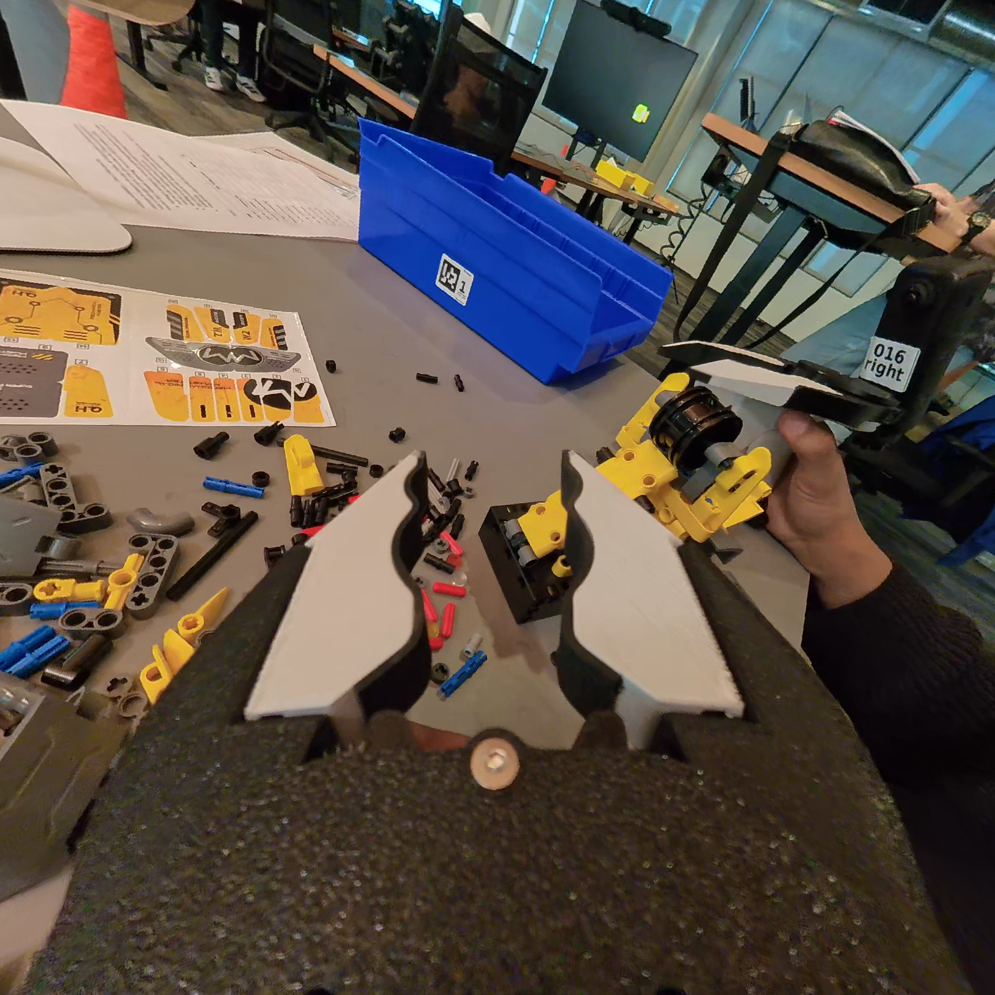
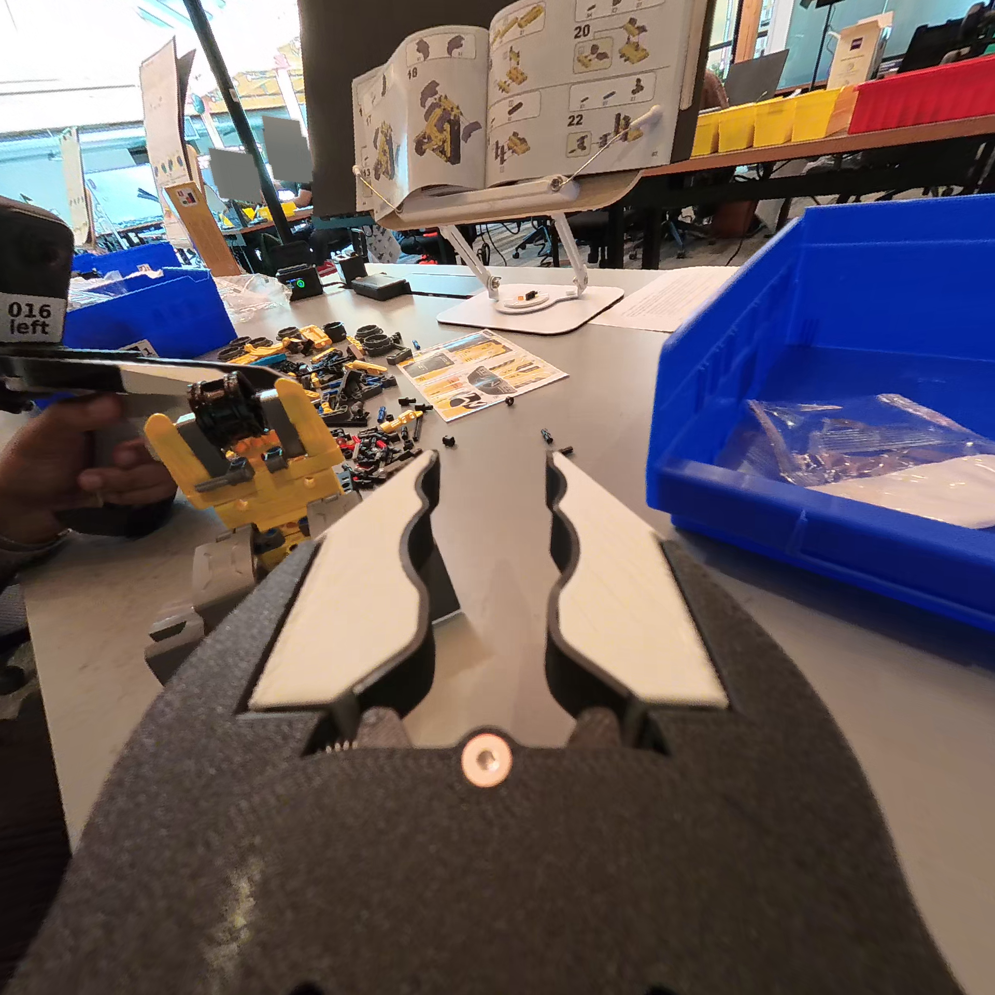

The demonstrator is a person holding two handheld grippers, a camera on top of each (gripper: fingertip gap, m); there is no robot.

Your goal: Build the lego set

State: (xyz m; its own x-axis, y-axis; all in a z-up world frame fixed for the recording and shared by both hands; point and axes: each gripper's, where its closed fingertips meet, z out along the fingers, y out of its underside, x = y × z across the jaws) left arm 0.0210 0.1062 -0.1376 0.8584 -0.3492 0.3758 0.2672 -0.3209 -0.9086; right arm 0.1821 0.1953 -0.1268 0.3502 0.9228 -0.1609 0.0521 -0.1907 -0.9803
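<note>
A partly built yellow and black brick model [image 1: 662, 484] with a black wheel hub [image 1: 694, 425] stands on the grey table. My left gripper [image 1: 492, 463] is open and empty, above loose red, black and blue pins [image 1: 447, 587]; its right finger [image 1: 630, 592] overlaps the model's black base. My right gripper [image 2: 491, 457] is open and empty over bare table, just right of the model [image 2: 253, 468]. In the left wrist view, the right gripper [image 1: 754, 377] shows side-on just above the hub. In the right wrist view, the left gripper [image 2: 134, 371] shows beside the model's top.
Several loose bricks [image 1: 107, 565] cover the table's left. A sticker sheet [image 1: 161, 366] lies beyond them. A blue bin [image 2: 807, 511] holding clear bags stands at the right. An open instruction booklet [image 2: 511, 107] sits on a white stand [image 2: 533, 312]. Printed sheets [image 1: 215, 177] lie behind.
</note>
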